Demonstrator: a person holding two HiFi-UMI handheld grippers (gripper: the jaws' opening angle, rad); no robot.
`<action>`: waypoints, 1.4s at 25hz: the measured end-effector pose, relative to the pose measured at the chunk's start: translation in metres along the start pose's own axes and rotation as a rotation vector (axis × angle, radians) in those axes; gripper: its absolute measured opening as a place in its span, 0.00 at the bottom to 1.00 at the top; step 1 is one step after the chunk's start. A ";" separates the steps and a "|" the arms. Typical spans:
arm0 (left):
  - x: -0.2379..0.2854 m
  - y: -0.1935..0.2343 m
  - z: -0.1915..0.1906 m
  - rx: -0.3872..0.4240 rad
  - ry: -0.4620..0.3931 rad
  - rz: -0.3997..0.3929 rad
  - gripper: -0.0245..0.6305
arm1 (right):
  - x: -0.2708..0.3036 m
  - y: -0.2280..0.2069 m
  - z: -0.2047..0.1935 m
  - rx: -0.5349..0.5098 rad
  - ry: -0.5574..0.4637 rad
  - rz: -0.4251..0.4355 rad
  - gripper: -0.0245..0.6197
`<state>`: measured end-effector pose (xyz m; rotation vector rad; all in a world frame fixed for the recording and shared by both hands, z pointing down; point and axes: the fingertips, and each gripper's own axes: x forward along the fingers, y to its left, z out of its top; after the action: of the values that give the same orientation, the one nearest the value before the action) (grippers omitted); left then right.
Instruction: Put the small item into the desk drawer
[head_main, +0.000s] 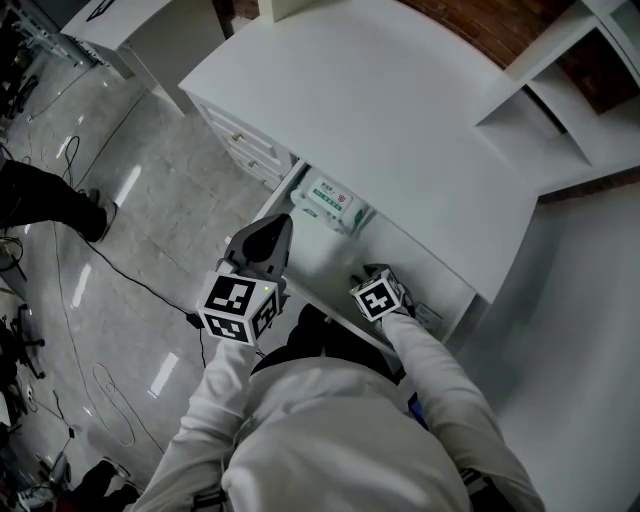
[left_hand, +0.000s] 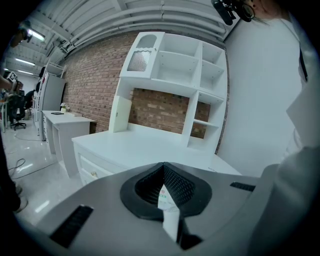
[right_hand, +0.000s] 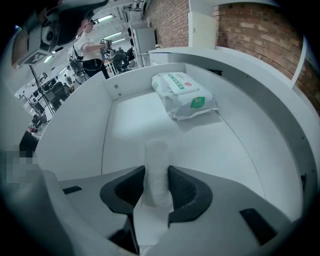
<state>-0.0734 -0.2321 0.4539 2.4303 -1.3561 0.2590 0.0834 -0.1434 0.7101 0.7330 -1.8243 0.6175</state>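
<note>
The desk drawer (head_main: 322, 265) stands pulled out under the white desk top (head_main: 380, 110). My right gripper (head_main: 368, 276) is inside it, low over the white drawer floor (right_hand: 145, 125). This right gripper (right_hand: 157, 175) is shut on a small, pale, rounded item (right_hand: 157, 165) that sticks out past the jaws. My left gripper (head_main: 274, 230) hovers at the drawer's left front corner. In the left gripper view, the left gripper (left_hand: 164, 175) is shut on a thin white printed slip (left_hand: 168, 205) and faces the desk top (left_hand: 150, 145).
A white and green wipes pack (head_main: 330, 203) (right_hand: 185, 95) lies at the drawer's far end. A shelf hutch (left_hand: 185, 75) stands on the desk's back. Lower drawers with knobs (head_main: 245, 140) sit at the left. Cables (head_main: 110, 262) and a person's leg (head_main: 50, 200) are on the floor.
</note>
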 end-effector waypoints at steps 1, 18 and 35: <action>0.000 0.000 0.000 0.000 0.000 0.000 0.06 | 0.000 0.000 0.001 -0.002 -0.003 0.001 0.29; 0.006 -0.018 0.005 0.018 -0.018 -0.035 0.06 | -0.034 0.000 0.027 0.086 -0.183 0.024 0.39; -0.004 -0.028 0.016 0.048 -0.051 -0.077 0.06 | -0.173 -0.005 0.122 0.247 -0.680 -0.011 0.29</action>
<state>-0.0522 -0.2218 0.4324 2.5384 -1.2881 0.2144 0.0603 -0.1978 0.5068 1.2258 -2.3804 0.6392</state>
